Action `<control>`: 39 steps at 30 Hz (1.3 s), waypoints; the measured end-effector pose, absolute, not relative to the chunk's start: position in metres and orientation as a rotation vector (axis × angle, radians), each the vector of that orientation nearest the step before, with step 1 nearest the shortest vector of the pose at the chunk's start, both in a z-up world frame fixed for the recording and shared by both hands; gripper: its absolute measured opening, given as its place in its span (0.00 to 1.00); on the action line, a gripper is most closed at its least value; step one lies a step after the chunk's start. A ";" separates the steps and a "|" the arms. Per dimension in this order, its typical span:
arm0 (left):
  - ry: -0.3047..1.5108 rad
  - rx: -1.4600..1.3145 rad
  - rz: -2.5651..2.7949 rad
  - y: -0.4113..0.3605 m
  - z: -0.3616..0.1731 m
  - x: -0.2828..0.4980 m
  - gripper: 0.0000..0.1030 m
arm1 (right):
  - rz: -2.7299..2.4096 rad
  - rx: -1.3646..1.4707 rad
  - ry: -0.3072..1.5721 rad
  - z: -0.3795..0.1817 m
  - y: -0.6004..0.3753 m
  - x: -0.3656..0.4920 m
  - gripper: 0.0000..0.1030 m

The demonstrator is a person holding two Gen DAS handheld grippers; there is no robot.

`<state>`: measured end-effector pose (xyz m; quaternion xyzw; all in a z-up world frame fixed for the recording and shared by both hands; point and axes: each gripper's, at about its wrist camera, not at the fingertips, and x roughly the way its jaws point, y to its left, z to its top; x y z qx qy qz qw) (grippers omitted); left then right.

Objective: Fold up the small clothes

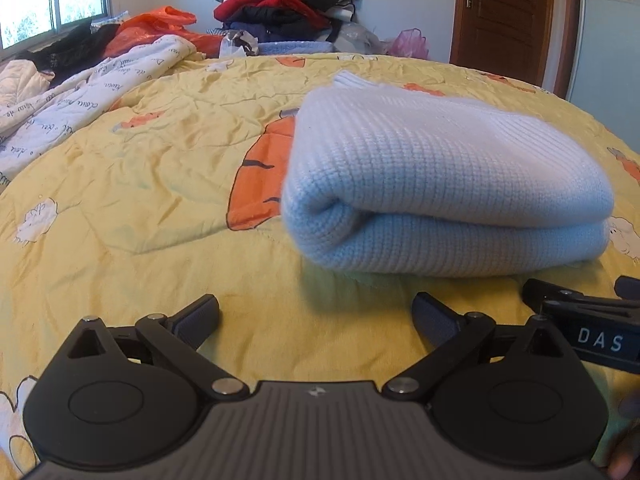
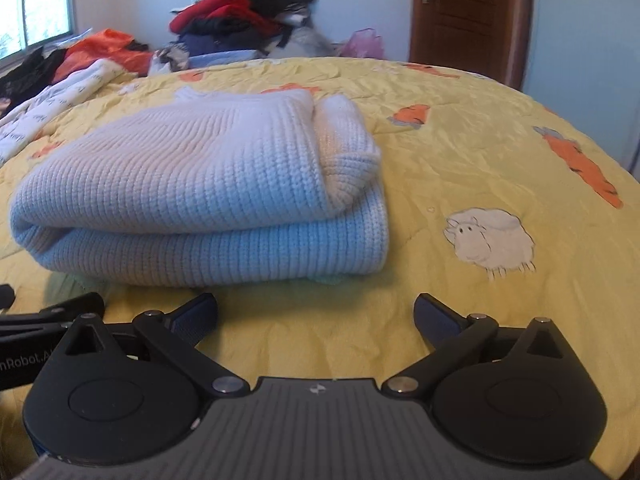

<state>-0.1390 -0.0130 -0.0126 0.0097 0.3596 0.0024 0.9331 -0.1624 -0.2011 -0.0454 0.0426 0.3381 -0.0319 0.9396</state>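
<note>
Left wrist view: the left gripper (image 1: pixel 316 314) hovers low over the yellow carrot-print quilt (image 1: pixel 140 184), jaws spread wide and empty. Just beside it on the right, the right gripper (image 2: pixel 316 314) is likewise released and holds nothing. Just beyond both sets of fingers lies the pale blue knit sweater (image 1: pixel 444 184), folded into a thick, compact bundle with its rounded fold edge facing the grippers and a ribbed cuff or hem tucked on top at the right. It rests near the quilt's front edge, apart from either gripper. This garment looks finished; nothing loose trails out. Farther back, a white printed blanket (image 1: pixel 80 88) lies crumpled at the left edge, and a heap of clothes (image 1: pixel 288 4) against the wall suggests more folding may remain.
</note>
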 end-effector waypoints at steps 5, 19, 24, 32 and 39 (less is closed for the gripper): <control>0.762 0.011 0.004 -0.012 -0.010 -0.138 1.00 | -0.068 0.083 0.664 -0.049 -0.202 -0.168 1.00; 0.807 0.025 -0.006 -0.014 -0.008 -0.140 1.00 | -0.064 0.077 0.718 -0.044 -0.200 -0.168 0.99; 0.806 0.025 -0.008 -0.014 -0.007 -0.141 1.00 | -0.063 0.076 0.717 -0.043 -0.200 -0.168 0.99; 0.790 0.027 -0.008 -0.014 -0.009 -0.143 1.00 | -0.062 0.074 0.707 -0.044 -0.200 -0.170 0.99; 0.790 0.027 -0.008 -0.014 -0.009 -0.143 1.00 | -0.063 0.073 0.700 -0.045 -0.200 -0.172 0.99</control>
